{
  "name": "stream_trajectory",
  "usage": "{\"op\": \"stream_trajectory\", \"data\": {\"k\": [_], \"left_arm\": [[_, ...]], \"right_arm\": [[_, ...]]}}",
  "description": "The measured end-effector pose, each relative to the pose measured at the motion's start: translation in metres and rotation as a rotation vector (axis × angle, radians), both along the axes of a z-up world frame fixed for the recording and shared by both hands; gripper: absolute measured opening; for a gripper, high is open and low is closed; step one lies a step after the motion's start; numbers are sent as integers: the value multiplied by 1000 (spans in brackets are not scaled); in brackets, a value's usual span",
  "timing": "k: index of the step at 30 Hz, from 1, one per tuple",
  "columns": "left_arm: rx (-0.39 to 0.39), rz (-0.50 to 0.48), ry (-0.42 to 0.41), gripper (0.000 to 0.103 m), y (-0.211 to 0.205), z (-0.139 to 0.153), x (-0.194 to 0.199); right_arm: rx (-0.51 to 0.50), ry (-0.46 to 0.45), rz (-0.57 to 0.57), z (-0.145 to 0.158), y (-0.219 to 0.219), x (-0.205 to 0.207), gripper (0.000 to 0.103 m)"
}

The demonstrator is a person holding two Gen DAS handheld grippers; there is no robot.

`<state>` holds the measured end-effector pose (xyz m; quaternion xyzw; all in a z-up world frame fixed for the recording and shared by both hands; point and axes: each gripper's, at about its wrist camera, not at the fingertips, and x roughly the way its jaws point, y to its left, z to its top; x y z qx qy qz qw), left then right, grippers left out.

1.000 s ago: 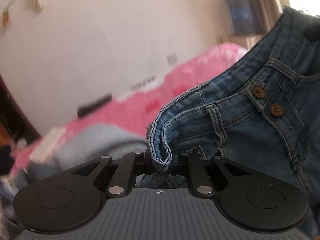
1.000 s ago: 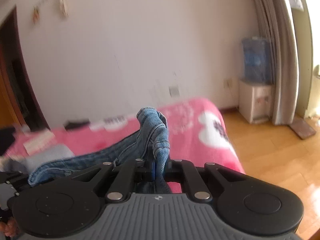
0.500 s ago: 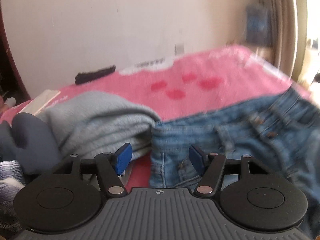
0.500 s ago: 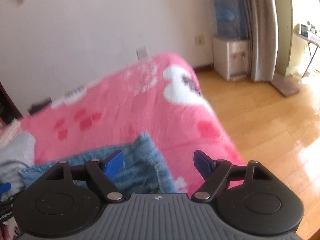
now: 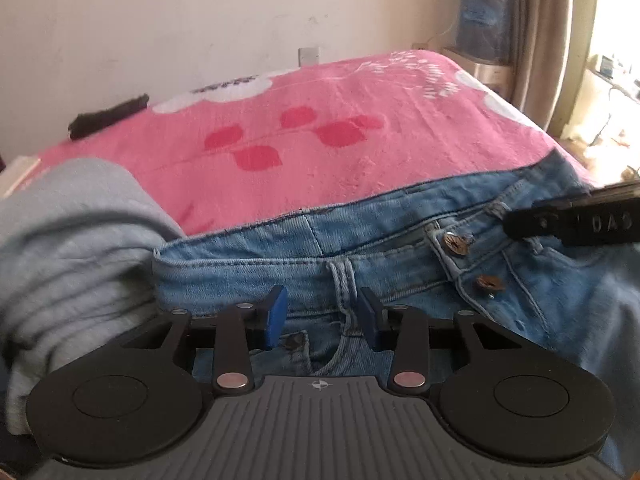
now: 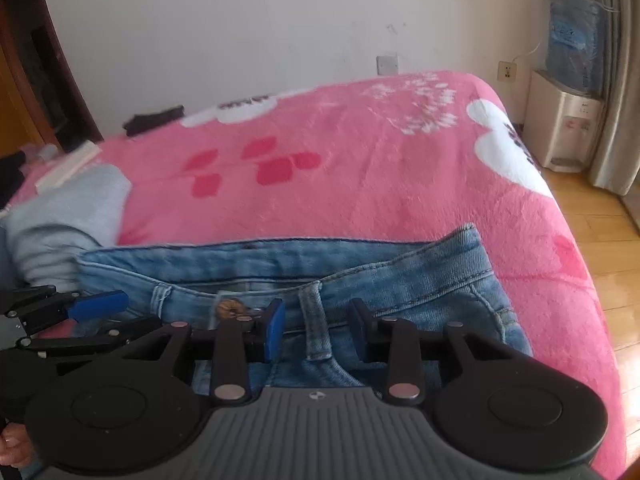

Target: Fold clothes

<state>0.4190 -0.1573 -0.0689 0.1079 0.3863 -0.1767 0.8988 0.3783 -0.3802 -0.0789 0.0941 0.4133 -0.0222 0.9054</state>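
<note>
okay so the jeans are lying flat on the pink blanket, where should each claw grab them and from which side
Probably the waistband of the jeans, one belt loop each. It lies flat across the near edge, a thick raised hem, so come down from above and the near side. The left claw and right claw are closing astride loops, not yet pinching.

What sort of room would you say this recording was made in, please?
Most likely a bedroom in a home: a bed under a fleecy pink flowered blanket, faded blue denim jeans and a pale grey sweater lying on it, and a water dispenser on the wooden floor.
</note>
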Motion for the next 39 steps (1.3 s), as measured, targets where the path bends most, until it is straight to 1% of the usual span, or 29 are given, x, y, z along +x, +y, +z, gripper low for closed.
{"op": "stream_trajectory", "data": {"k": [2, 4, 5, 6, 8, 9, 10, 12, 13, 14, 17, 19, 22, 23, 27, 28, 29, 31, 32, 34, 35, 36, 37, 39], "left_arm": [[-1, 3, -7, 35, -1, -2, -2], [-17, 4, -1, 21, -1, 0, -6], [-20, -2, 5, 18, -1, 1, -10], [-18, -10, 5, 17, 0, 1, -12], [-8, -22, -2, 17, 1, -1, -16], [-4, -18, -11, 16, -1, -2, -18], [0, -13, -21, 10, -2, -2, -19], [8, -3, -42, 5, -6, -4, -22], [17, 3, -59, 2, -9, -3, -25], [26, 9, -77, 2, -11, -2, -27], [-19, 43, -102, 1, -5, 5, -31], [-52, 43, -136, 1, 1, 15, -35], [-69, 30, -199, 1, 4, 32, -38], [-69, 34, -212, 1, 5, 37, -35], [-76, 91, -222, 1, 3, 43, -12], [-63, 98, -235, 1, 0, 41, -8], [-47, 103, -250, 1, -2, 39, -4], [-10, 117, -255, 1, -7, 28, 4], [29, 128, -247, 0, -10, 17, 9], [105, 164, -192, 0, -11, -7, 20], [108, 175, -152, 0, -7, -16, 23], [105, 175, -164, 0, -6, -18, 21], [103, 173, -186, 0, -5, -19, 18], [123, 154, -188, 1, -7, -16, 16]], "right_arm": [[4, 15, -12, -6, -2, 3, 31], [36, 18, -6, -3, -4, -2, 32], [57, 19, 6, -2, -4, -5, 32], [80, 19, 21, 0, -4, -9, 32], [63, 35, 34, -4, -1, -11, 32], [49, 45, 40, -7, 0, -12, 30], [51, 44, 30, -8, 0, -13, 27], [67, 32, -2, -11, -3, -14, 17], [75, 26, -18, -13, -5, -15, 17], [85, 12, -26, -12, -6, -17, 16], [101, -46, -28, -5, -8, -26, 15], [117, -94, -38, 4, -9, -32, 15], [127, -162, -55, 19, -8, -38, 14], [125, -175, -59, 22, -8, -37, 14], [104, -199, -69, 31, -5, -24, 14], [96, -205, -71, 33, -4, -19, 14], [89, -207, -75, 33, -3, -14, 14], [76, -208, -86, 30, 0, -3, 14], [56, -190, -93, 25, 2, 4, 14], [5, -137, -106, 8, 7, 19, 14], [-19, -93, -108, -3, 8, 26, 15], [-37, -32, -103, -17, 9, 33, 15], [-60, -21, -97, -26, 11, 35, 14], [-96, -32, -88, -28, 17, 34, 15]]}}
